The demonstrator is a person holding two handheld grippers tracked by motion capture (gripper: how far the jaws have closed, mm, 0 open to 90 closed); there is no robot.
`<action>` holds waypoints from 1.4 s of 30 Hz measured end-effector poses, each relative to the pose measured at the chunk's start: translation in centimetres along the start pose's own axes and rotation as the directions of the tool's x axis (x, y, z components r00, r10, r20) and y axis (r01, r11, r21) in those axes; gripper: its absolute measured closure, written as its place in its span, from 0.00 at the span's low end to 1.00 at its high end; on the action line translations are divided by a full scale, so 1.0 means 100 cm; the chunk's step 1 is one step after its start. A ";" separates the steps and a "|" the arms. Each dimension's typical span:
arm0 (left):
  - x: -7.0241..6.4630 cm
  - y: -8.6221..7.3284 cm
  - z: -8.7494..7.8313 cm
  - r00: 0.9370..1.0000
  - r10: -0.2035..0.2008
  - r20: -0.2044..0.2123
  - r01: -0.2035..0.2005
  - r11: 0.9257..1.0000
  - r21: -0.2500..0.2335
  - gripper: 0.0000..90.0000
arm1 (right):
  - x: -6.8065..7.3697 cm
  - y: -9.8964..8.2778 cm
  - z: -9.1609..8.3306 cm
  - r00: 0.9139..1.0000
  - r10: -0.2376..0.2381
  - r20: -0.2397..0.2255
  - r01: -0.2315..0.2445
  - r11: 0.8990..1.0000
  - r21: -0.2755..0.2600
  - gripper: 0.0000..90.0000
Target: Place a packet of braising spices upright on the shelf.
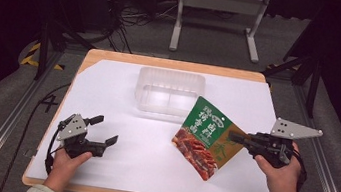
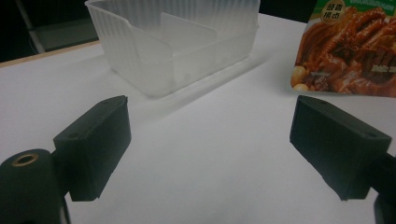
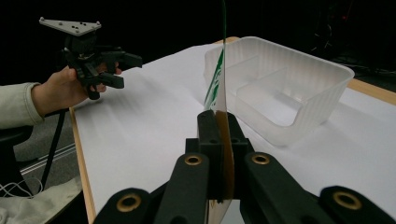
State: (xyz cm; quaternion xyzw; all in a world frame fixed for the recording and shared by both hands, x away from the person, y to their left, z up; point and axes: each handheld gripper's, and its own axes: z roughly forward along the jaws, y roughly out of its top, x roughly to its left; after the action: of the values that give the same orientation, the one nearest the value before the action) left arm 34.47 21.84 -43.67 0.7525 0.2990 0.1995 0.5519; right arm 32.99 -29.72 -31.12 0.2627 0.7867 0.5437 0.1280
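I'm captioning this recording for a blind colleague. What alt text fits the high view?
A person's right gripper pinches the edge of a green food pouch, holding it tilted over a white-covered table. The left gripper rests open near the table's left edge. A clear plastic tub sits empty just beyond the pouch.

The clear ribbed plastic tray [image 1: 169,92] sits at upper centre of the white-covered wooden table [image 1: 113,168]. Just lower right of it hangs the green printed food pouch [image 1: 207,137], above the table.
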 end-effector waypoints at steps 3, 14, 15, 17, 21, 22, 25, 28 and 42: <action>0.000 0.000 0.000 1.000 0.000 -0.002 0.000 1.000 0.001 0.15 | 0.001 0.006 -0.003 1.000 -0.010 0.005 0.010 1.000 -0.006 1.00; 0.000 0.000 0.000 1.000 0.000 -0.003 0.000 1.000 0.000 0.15 | 0.000 0.026 -0.012 0.997 -0.031 0.067 0.032 0.999 -0.006 1.00; 0.000 0.000 0.000 1.000 0.000 -0.003 0.000 1.000 0.000 0.15 | -0.003 0.029 -0.014 0.996 -0.028 0.084 0.028 1.000 -0.006 1.00; 0.000 0.000 0.000 1.000 0.000 -0.003 0.000 1.000 0.002 0.15 | -0.004 0.031 -0.014 0.996 -0.027 0.090 0.028 1.000 -0.006 1.00; 0.000 0.000 0.001 1.000 0.008 -0.009 -0.008 1.000 0.008 0.15 | -0.009 0.038 -0.018 0.993 -0.017 0.118 0.019 1.000 -0.011 1.00; 0.000 -0.001 0.001 1.000 -0.001 -0.009 0.001 1.000 0.009 0.15 | -0.010 0.039 -0.019 0.992 -0.016 0.122 0.018 1.000 -0.012 1.00; 0.000 -0.001 0.001 1.000 0.008 -0.013 -0.008 1.000 0.016 0.15 | -0.013 0.044 -0.021 0.990 -0.014 0.137 0.016 1.000 -0.014 1.00; 0.000 -0.001 0.001 1.000 0.007 -0.016 -0.007 1.000 0.019 0.15 | -0.016 0.048 -0.022 0.989 -0.008 0.149 0.011 1.000 -0.016 1.00; 0.000 -0.001 0.001 1.000 0.001 -0.015 -0.001 1.000 0.018 0.15 | -0.026 0.071 -0.028 0.984 0.012 0.177 -0.006 0.999 -0.032 1.00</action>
State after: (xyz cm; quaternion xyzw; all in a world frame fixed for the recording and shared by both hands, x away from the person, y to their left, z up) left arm 34.53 21.78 -43.79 0.7559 0.3046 0.2029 0.5429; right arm 35.71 -31.46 -23.69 0.3116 0.7623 0.5312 0.1990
